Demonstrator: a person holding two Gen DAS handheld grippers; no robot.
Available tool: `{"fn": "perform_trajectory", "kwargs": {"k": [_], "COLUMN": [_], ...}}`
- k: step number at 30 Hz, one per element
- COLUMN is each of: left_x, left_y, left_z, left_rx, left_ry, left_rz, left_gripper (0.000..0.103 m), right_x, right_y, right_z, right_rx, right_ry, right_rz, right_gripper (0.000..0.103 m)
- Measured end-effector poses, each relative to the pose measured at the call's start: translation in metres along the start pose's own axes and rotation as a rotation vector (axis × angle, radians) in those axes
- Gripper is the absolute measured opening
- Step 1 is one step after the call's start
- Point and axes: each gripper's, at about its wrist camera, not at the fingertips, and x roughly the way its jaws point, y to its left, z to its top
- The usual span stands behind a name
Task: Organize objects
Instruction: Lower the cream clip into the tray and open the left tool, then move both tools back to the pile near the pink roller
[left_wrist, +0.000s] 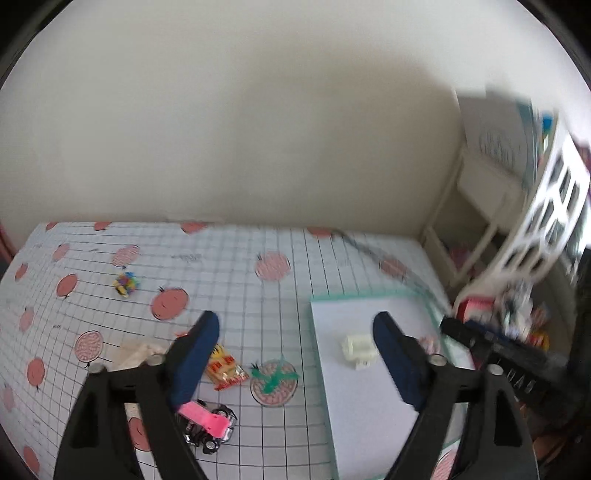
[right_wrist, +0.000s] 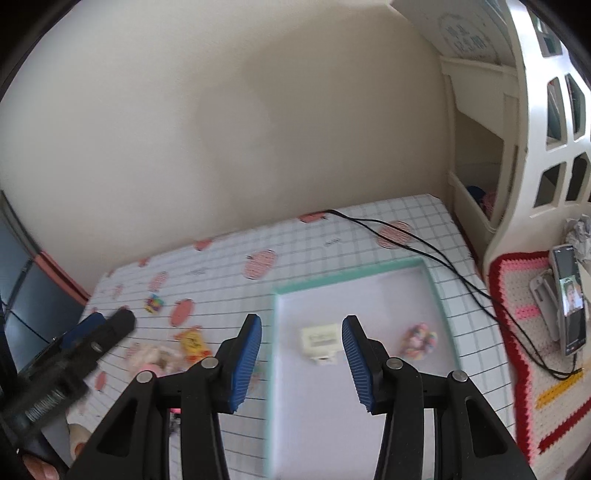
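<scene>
- The tray (right_wrist: 434, 291) with the green rim sits on the right side of the checked table (right_wrist: 369, 236), near its right edge.
- Two things are already in the tray: a white block toy (right_wrist: 320, 339) in the middle and a little bag of colored beads (right_wrist: 419, 339) toward the tray's right rim.
- More things are left on the table, left of the tray: a yellow and red snack bag (left_wrist: 225, 369), a green plant toy (left_wrist: 275, 376), a black toy car (left_wrist: 212, 430) with a pink piece on it, and a colorful little toy (left_wrist: 126, 284) farther back toward the left edge.
- The left gripper (left_wrist: 295, 354) has its fingers wide apart and holds nothing.
- The right gripper (right_wrist: 302, 360) is spread apart too, empty, above the tray.
- I think the job is only partly done.
</scene>
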Motion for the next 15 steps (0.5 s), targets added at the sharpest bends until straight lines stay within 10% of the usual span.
{"fn": "perform_trajectory", "kwargs": {"k": [8,15], "left_x": [-0.047,-0.038], "left_y": [0.062,0.098], "left_z": [0.001,-0.037], "left_rx": [-0.242,-0.219], "left_ry": [-0.095,-0.078], "left_rz": [-0.069,0.096], "left_gripper": [0.089,0.09], "right_x": [-0.001,0.029], "right_y": [0.031,0.05], "right_z": [-0.013,-0.036], "right_rx": [-0.008,-0.067], "right_ry": [0.004,0.061], "right_rz": [0.063,0.056], "right_gripper": [0.049,0.049]}}
